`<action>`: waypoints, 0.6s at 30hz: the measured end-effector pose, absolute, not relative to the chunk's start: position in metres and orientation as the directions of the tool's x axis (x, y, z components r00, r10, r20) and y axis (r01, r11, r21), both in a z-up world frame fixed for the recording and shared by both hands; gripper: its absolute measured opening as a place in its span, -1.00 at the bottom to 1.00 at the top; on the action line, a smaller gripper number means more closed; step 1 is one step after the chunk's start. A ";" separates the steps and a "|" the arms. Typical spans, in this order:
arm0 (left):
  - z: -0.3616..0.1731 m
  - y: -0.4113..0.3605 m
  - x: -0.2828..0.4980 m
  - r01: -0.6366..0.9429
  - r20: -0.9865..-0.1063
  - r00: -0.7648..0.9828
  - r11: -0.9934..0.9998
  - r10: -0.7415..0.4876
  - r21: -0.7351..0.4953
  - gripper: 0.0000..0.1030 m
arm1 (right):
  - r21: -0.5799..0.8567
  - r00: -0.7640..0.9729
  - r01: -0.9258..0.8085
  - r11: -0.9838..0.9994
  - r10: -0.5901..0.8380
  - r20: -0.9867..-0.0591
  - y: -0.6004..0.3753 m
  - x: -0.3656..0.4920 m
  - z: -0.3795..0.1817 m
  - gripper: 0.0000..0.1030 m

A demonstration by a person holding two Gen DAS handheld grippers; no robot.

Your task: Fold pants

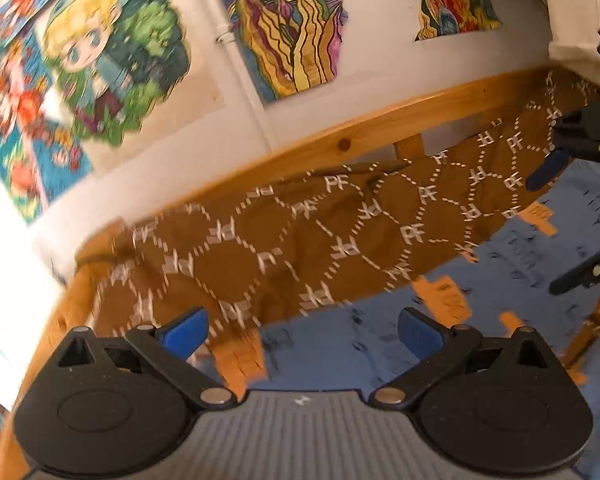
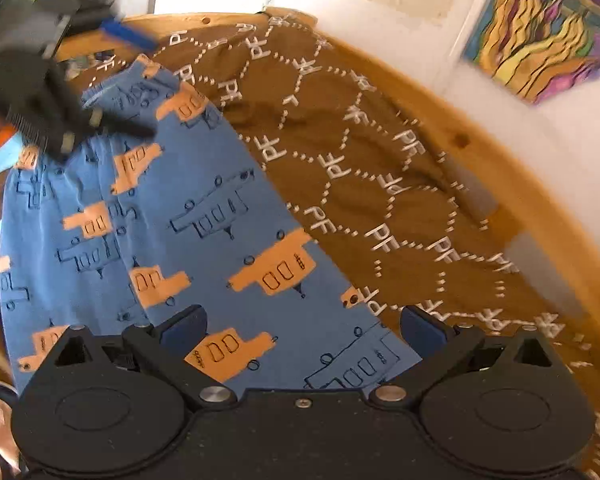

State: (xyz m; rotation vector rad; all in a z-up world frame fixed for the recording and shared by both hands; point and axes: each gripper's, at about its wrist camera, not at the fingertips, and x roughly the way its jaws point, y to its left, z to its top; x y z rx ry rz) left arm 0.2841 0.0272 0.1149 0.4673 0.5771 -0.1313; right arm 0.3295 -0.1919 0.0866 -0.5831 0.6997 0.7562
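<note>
The blue pants [image 2: 204, 216] with orange truck prints lie flat on a brown patterned blanket [image 2: 380, 168]. In the left wrist view the pants [image 1: 520, 256] fill the lower right. My left gripper [image 1: 302, 334] is open and empty, just above the pants near their edge. My right gripper [image 2: 304, 330] is open and empty, over the lower part of the pants. The left gripper also shows in the right wrist view [image 2: 112, 76], blurred, at the pants' far end. The right gripper shows in the left wrist view [image 1: 560, 220], open.
A wooden bed frame [image 1: 340, 140] runs along the blanket's far edge. Behind it is a white wall with colourful posters [image 1: 296, 28]. A poster [image 2: 548, 28] also shows in the right wrist view.
</note>
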 end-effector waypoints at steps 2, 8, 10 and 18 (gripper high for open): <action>0.115 0.031 0.303 0.288 -0.567 0.823 0.869 -0.010 0.403 1.00 | -0.240 0.551 -0.762 0.601 0.407 -0.728 -0.198 0.345 0.078 0.99; 0.091 0.033 0.357 0.441 -0.656 0.755 0.748 -0.010 0.496 1.00 | -0.153 0.504 -0.769 0.621 0.442 -0.742 -0.215 0.399 0.061 0.96; 0.080 0.032 0.364 0.463 -0.679 0.734 0.725 0.009 0.509 1.00 | -0.091 0.460 -0.772 0.629 0.454 -0.763 -0.217 0.414 0.051 0.83; 0.065 0.024 0.380 0.575 -0.759 0.651 0.670 -0.027 0.469 0.69 | 0.001 0.348 -0.817 0.576 0.495 -0.796 -0.209 0.439 0.027 0.46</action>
